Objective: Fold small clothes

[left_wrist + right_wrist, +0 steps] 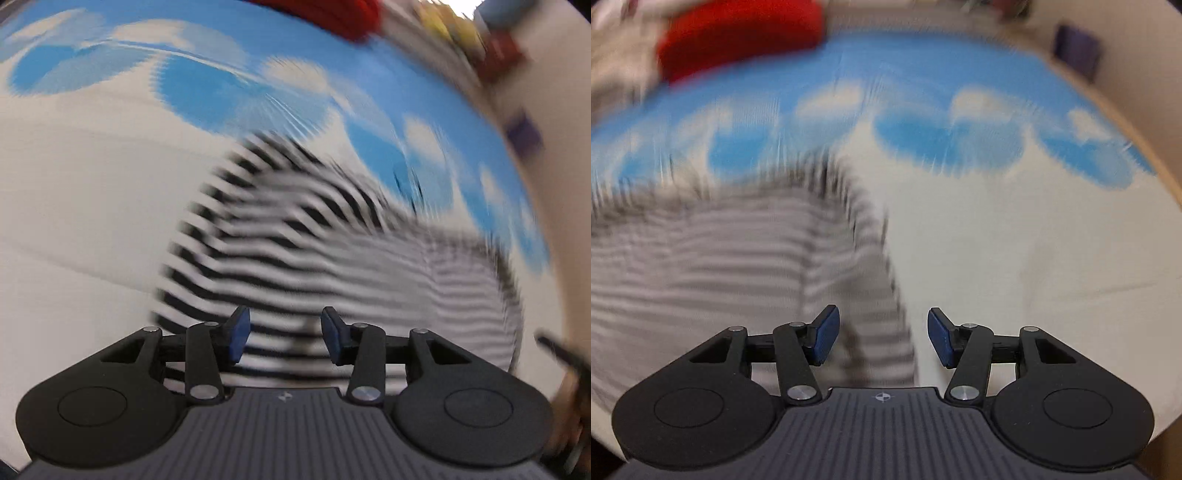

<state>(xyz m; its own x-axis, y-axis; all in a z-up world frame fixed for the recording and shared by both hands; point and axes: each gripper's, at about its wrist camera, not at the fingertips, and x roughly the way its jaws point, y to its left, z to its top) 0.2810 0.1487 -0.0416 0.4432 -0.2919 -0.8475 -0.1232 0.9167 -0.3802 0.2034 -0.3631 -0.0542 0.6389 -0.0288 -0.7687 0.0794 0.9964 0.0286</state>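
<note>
I'm looking at the striped garment [295, 251], black and white, lying spread and rumpled on the cloud-print sheet [207, 85] of the bed, likely laid out for folding. My left hand-held gripper [284, 338] is hovering half-open above it, gripping nothing; my right hand-held gripper [882, 338] is doing likewise at its edge. A red cushion [738, 33] is sitting beyond.

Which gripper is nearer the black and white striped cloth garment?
Left. The left gripper hangs right over the striped garment, stripes filling its gap. The right gripper sits at the garment's edge, half over bare sheet.
</note>
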